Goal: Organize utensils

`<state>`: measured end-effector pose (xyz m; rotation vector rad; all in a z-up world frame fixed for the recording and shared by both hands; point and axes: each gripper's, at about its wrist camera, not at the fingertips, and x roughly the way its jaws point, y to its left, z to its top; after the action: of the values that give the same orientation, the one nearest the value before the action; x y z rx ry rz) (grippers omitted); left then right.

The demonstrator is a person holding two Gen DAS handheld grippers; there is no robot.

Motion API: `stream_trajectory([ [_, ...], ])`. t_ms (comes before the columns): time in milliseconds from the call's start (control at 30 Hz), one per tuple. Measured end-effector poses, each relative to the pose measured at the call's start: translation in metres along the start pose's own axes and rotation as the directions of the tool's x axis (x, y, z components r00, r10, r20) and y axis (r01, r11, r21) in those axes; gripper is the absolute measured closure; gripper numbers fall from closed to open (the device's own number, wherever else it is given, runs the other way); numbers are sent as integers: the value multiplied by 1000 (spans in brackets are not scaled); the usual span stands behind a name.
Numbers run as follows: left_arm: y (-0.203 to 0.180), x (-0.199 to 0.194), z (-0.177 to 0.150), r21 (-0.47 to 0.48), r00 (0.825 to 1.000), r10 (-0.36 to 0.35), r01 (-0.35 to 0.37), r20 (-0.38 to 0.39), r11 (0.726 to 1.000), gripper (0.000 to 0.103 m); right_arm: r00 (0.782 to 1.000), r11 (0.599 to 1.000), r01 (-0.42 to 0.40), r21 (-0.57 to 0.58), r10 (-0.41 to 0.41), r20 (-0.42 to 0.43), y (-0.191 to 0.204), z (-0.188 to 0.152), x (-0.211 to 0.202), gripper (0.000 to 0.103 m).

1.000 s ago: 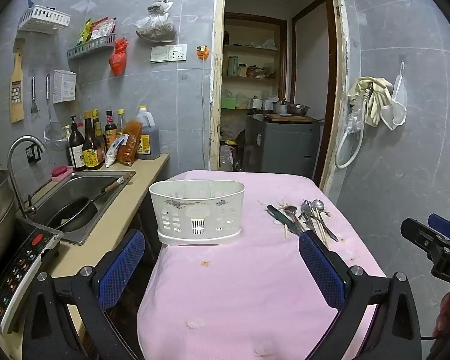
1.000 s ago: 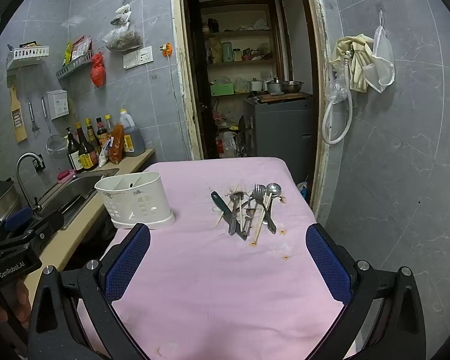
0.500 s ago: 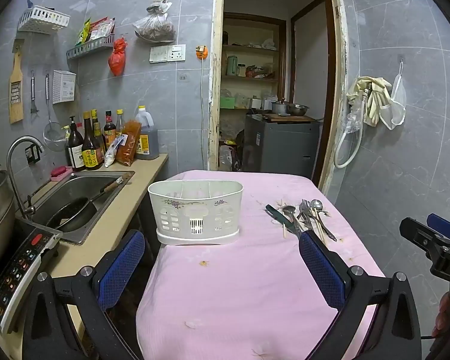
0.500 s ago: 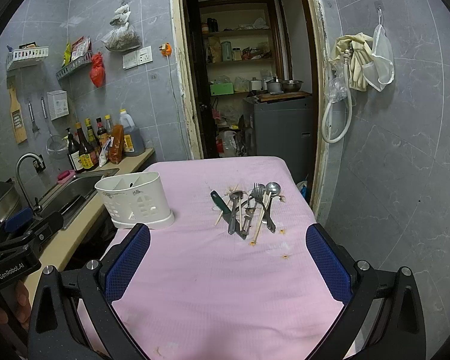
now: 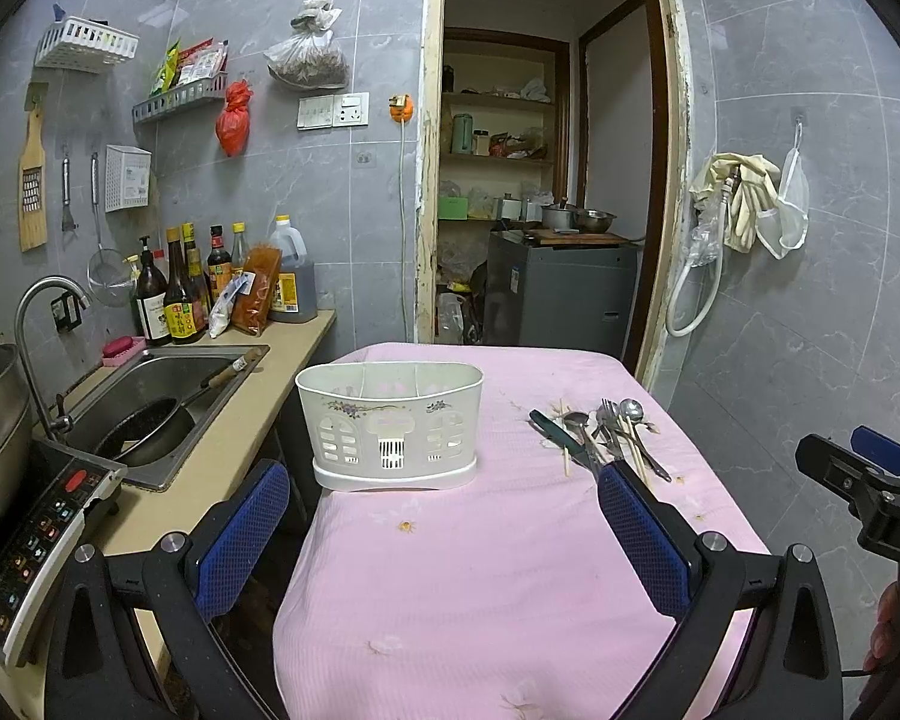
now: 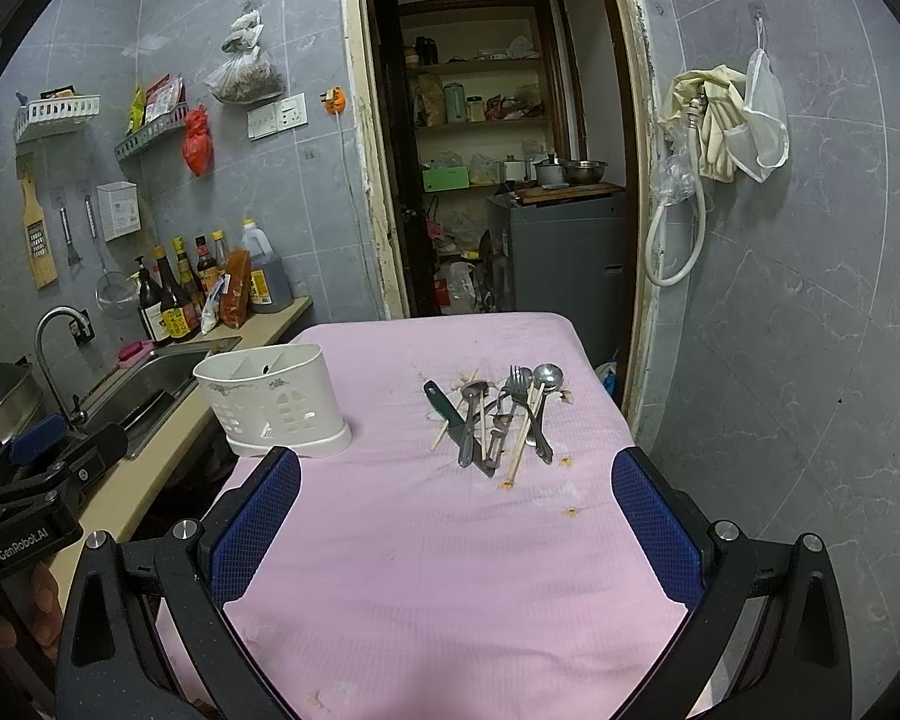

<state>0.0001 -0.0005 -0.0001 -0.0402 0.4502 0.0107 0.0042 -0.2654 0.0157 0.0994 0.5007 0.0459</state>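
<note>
Still untouched, the utensils (image 6: 498, 417) lie heaped on the right half of the pink tablecloth (image 6: 450, 540): a green-handled knife (image 6: 444, 405), spoons, a fork (image 6: 513, 384) and chopsticks (image 6: 525, 432) overlapping, handles mostly toward you. Well apart to their left, the white caddy (image 5: 390, 426) stands upright at the table's sink-side edge, its divided compartments apparently empty, a sensible drop point within your left reach. You hold your right gripper (image 6: 456, 516) spread wide and empty, short of the heap and aimed at it, probably to take one piece first. Your left gripper (image 5: 444, 522) is equally wide and empty, facing the caddy, likely ready to steady it. Beyond, the sink (image 5: 150, 396) and sauce bottles (image 5: 180, 294) line the counter.
</note>
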Motion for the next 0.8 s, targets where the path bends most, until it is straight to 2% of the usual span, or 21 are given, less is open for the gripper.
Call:
stream_trajectory([
  [800,0,-1,0,2,1000,-1,1,4,1000,0,1000,1000,0,1,0,2,2,0,-1,1],
])
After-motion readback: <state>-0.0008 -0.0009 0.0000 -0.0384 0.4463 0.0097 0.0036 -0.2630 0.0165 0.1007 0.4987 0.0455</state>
